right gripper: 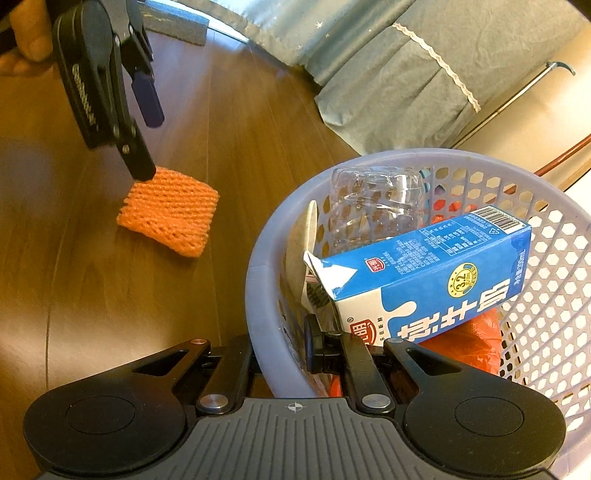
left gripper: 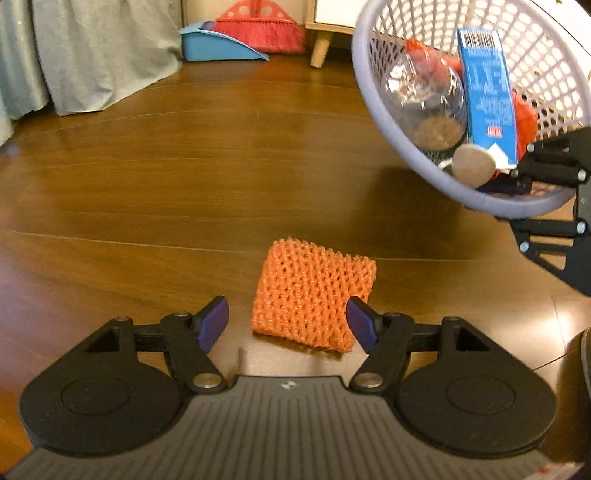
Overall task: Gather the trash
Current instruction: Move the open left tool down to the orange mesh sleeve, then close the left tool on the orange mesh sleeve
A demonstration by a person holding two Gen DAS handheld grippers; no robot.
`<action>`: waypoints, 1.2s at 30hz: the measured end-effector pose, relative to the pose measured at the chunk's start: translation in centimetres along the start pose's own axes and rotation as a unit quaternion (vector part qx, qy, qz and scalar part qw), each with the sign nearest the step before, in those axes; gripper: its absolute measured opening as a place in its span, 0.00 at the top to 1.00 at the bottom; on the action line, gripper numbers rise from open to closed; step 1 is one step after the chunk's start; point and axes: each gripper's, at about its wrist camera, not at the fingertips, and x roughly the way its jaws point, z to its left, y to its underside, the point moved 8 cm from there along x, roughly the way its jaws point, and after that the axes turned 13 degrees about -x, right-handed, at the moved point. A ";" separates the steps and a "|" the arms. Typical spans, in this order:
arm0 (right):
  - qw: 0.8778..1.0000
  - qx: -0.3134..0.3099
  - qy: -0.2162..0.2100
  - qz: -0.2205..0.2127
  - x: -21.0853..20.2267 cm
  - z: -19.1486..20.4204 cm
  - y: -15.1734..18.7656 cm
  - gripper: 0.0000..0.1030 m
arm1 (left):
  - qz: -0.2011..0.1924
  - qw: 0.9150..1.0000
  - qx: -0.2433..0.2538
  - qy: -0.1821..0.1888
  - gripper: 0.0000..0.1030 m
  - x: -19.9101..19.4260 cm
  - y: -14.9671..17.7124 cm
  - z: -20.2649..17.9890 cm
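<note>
An orange foam net point(left gripper: 314, 291) lies flat on the wooden floor; in the right wrist view the net point(right gripper: 170, 212) sits left of the basket. My left gripper point(left gripper: 288, 325) is open just above it, its blue pads point(left gripper: 214, 325) straddling the net's near end. From the right wrist view, the left gripper point(right gripper: 147, 146) hovers over the net's far corner. My right gripper point(right gripper: 282, 350) is shut on the rim of a lavender basket point(right gripper: 258, 280), held tilted above the floor. That basket point(left gripper: 388, 122) holds a blue milk carton point(right gripper: 424, 280), a clear plastic bottle point(right gripper: 373, 206) and a beige disc point(left gripper: 472, 166).
A blue dustpan point(left gripper: 218, 44) and red broom point(left gripper: 262, 26) stand at the far wall beside a wooden furniture leg point(left gripper: 319, 51). Grey-blue fabric point(left gripper: 92, 55) hangs to the floor at the left. A hand point(right gripper: 26, 37) grips the left tool.
</note>
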 end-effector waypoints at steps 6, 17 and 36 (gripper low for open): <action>1.000 -0.003 0.001 0.003 0.1 0.0 0.2 0.95 | 0.012 1.000 0.013 0.000 0.36 2.5 -0.1 -1.1; 1.000 -0.006 0.000 0.004 0.2 0.0 0.3 0.95 | 0.038 0.999 -0.007 -0.011 0.46 5.3 0.3 0.1; 1.000 -0.004 0.001 0.005 0.3 0.1 0.3 0.95 | 0.056 0.998 -0.011 0.000 0.85 5.5 0.3 -0.3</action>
